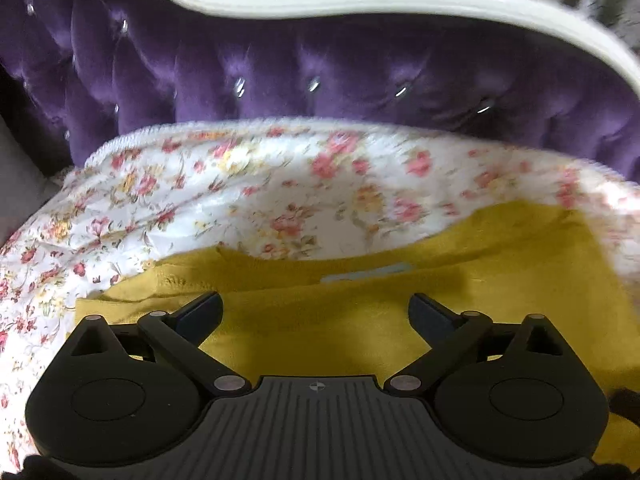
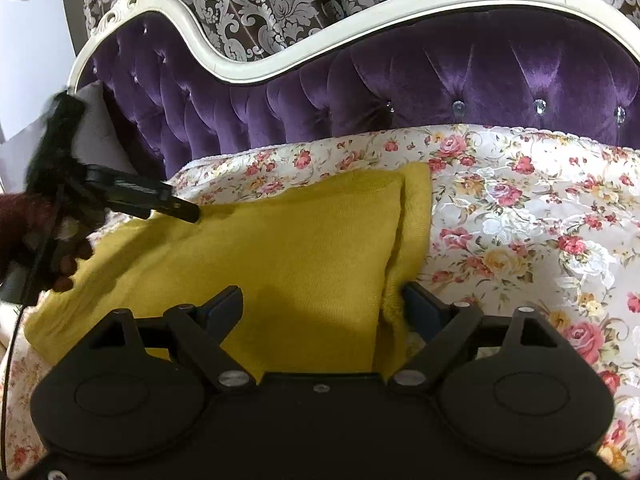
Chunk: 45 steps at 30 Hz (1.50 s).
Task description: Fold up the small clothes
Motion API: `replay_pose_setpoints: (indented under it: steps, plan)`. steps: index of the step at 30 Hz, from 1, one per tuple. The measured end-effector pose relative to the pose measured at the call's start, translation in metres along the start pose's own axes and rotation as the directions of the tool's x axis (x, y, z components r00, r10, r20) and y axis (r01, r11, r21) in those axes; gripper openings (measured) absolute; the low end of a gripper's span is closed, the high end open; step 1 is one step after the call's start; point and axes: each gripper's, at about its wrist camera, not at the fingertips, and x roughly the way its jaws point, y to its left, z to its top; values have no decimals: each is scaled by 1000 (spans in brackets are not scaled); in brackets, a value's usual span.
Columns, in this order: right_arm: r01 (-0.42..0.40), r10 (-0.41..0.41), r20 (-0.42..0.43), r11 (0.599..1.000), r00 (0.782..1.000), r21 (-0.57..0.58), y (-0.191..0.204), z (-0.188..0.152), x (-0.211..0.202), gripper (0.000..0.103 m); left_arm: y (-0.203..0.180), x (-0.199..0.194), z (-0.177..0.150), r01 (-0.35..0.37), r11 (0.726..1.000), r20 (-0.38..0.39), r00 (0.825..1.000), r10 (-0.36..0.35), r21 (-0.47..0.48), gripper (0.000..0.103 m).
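A mustard-yellow knit garment (image 2: 280, 248) lies on the floral bedspread (image 2: 520, 208), with a folded layer along its right side. It also shows in the left wrist view (image 1: 360, 300), a pale label near its neckline. My left gripper (image 1: 316, 312) is open just above the garment. It shows in the right wrist view (image 2: 176, 204) at the garment's far left edge. My right gripper (image 2: 324, 304) is open over the near edge, its right finger (image 2: 424, 308) beside the folded side.
A purple tufted headboard (image 2: 440, 92) with a white frame stands behind the bed. A patterned curtain (image 2: 280, 0) hangs beyond it. A grey pillow (image 2: 100, 136) lies at the left. The floral bedspread also shows in the left wrist view (image 1: 240, 192).
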Motion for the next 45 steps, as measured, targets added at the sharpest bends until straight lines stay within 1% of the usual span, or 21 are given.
replay_pose_setpoints:
  steps: [5, 10, 11, 12, 13, 15, 17, 19, 21, 23, 25, 26, 29, 33, 35, 37, 38, 39, 40, 42, 45]
  plan:
    - [-58, 57, 13, 996, 998, 72, -12, 1, -2, 89, -11, -39, -32, 65, 996, 30, 997, -66, 54, 100]
    - [-133, 134, 8, 971, 991, 197, -30, 9, -4, 88, -12, -43, -62, 57, 997, 0, 998, -57, 49, 100]
    - [-150, 154, 0, 964, 988, 219, -33, 10, -4, 86, -12, -37, -66, 54, 998, -26, 998, -53, 40, 100]
    - [-167, 175, -12, 956, 985, 240, -35, 12, -3, 74, -11, -31, -69, 51, 998, -52, 997, -49, 30, 101]
    - [-180, 194, -30, 948, 981, 261, -37, 14, -1, 62, -14, -30, -72, 34, 998, -33, 999, -32, 55, 102]
    - [-176, 198, -58, 947, 978, 268, -35, 15, 3, 48, -21, -29, -73, 7, 996, -21, 1000, -5, 87, 102]
    - [-168, 198, -94, 951, 976, 259, -32, 12, 8, 45, -22, -29, -72, -3, 998, -31, 999, 5, 64, 102]
    - [-162, 194, -92, 949, 977, 272, -30, 10, 9, 46, -19, -29, -71, 0, 999, -36, 999, 1, 35, 102]
    - [-164, 200, -89, 938, 976, 305, -32, 12, 8, 50, -17, -29, -73, 5, 1000, -31, 1000, -4, 27, 102]
    - [-194, 234, -65, 906, 970, 377, -38, 11, 9, 64, -18, -30, -75, 4, 1000, -21, 1000, -4, 30, 102]
    - [-247, 286, -28, 868, 958, 430, -42, 10, 10, 89, -18, -31, -76, 8, 999, -15, 1000, -8, 34, 102]
    - [-249, 287, -25, 866, 958, 434, -41, 12, 10, 93, -17, -31, -76, 14, 999, -13, 1000, -14, 32, 102]
    - [-238, 272, -14, 865, 962, 442, -34, 15, 12, 101, -18, -32, -76, 23, 999, -13, 1000, -23, 29, 102]
    - [-234, 253, 10, 878, 967, 418, -27, 13, 14, 102, -16, -34, -76, 40, 998, -11, 999, -40, 37, 102]
    - [-221, 244, -1, 881, 970, 418, -27, 15, 15, 96, -15, -36, -77, 48, 998, -2, 999, -48, 31, 101]
    - [-170, 208, -54, 903, 977, 395, -26, 20, 15, 71, -14, -39, -77, 48, 999, 5, 999, -48, 26, 98]
    - [-136, 175, -71, 916, 982, 376, -26, 22, 13, 63, -13, -40, -77, 45, 999, 7, 999, -45, 23, 94]
    - [-103, 142, -85, 927, 986, 360, -27, 22, 11, 39, -12, -42, -77, 35, 999, 8, 999, -35, 20, 89]
    - [-113, 157, -96, 926, 983, 359, -30, 22, 12, 24, -11, -45, -76, 32, 999, 10, 999, -32, 17, 86]
    - [-127, 173, -81, 909, 982, 397, -35, 21, 10, 23, -8, -51, -77, 35, 999, 9, 999, -35, -2, 80]
    - [-92, 125, -78, 937, 989, 336, -23, 28, 4, 22, 0, -61, -79, 29, 999, 23, 999, -28, -36, 80]
